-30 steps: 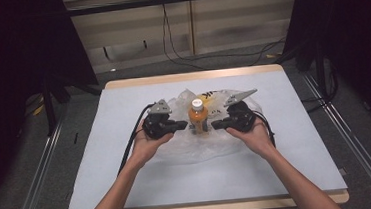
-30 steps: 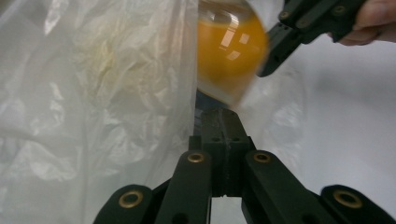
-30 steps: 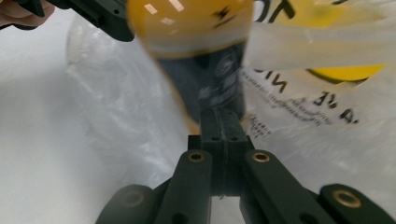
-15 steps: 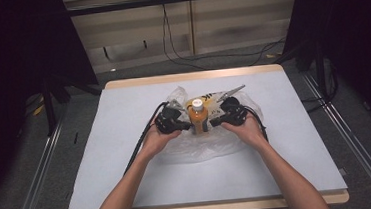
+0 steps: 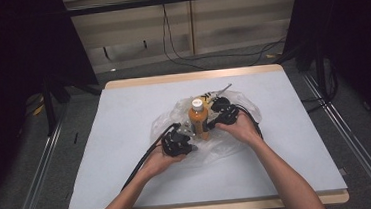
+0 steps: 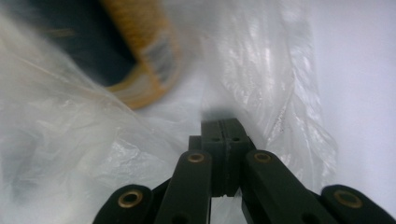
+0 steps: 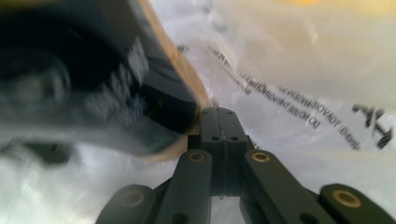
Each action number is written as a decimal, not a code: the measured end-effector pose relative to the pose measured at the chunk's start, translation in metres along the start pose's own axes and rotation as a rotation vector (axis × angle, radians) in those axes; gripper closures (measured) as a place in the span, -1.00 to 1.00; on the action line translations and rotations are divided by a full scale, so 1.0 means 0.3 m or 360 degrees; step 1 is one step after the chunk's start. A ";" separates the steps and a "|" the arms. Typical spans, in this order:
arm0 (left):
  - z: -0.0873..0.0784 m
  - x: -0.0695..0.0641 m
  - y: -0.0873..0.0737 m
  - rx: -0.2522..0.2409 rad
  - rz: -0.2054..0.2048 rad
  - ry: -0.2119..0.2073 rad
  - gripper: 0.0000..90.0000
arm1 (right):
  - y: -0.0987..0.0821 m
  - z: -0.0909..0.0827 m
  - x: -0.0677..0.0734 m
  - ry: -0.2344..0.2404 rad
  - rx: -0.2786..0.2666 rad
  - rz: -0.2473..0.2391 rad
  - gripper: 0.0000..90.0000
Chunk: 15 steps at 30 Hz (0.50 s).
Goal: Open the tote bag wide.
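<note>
Two grippers flank the orange bottle [image 5: 198,117], which I see standing upright on the clear plastic bag [image 5: 236,140] near the middle of the white table [image 5: 124,114]: my left gripper [image 5: 189,145] sits just beside its base on the near left, my right gripper [image 5: 214,124] close at its right side. In the left gripper view the jaws are pressed together on a fold of bag film. In the right gripper view the jaws also meet, against the printed film with the blurred bottle just beside them, though I cannot tell whether film is caught between them.

Bottle [image 5: 198,117] stands upright mid-bench [image 5: 130,189], on the plastic bag [image 5: 167,123] spread beneath it. Left tool [image 5: 191,143] sits just beside the bottle toward the near edge; right tool [image 5: 211,125] presses in from the right-edge side.
</note>
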<state>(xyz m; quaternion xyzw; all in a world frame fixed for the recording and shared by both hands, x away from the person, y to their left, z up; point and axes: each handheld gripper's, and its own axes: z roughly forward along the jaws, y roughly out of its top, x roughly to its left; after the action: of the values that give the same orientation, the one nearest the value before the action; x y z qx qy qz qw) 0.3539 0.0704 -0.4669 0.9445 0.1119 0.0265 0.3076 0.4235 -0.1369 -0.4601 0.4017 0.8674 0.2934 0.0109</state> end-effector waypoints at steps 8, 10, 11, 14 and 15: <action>-0.001 -0.085 0.010 0.0040 0.0087 -0.0038 1.00 | 0.103 0.038 -0.051 -0.0001 0.0167 0.0047 1.00; -0.005 -0.120 0.007 0.0047 0.0116 -0.0061 1.00 | 0.135 0.064 -0.068 0.0000 0.0193 0.0057 1.00; -0.005 -0.120 0.007 0.0047 0.0116 -0.0061 1.00 | 0.135 0.064 -0.068 0.0000 0.0193 0.0057 1.00; -0.009 -0.170 0.006 0.0057 0.0186 -0.0078 1.00 | 0.171 0.097 -0.082 -0.0013 0.0226 0.0066 1.00; -0.009 -0.170 0.006 0.0057 0.0186 -0.0078 1.00 | 0.171 0.097 -0.082 -0.0013 0.0226 0.0066 1.00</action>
<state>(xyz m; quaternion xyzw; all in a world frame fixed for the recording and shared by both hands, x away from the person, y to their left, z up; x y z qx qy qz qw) 0.3044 0.0590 -0.4627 0.9552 0.0494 0.0192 0.2912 0.4832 -0.1138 -0.4629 0.4204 0.8775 0.2297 -0.0200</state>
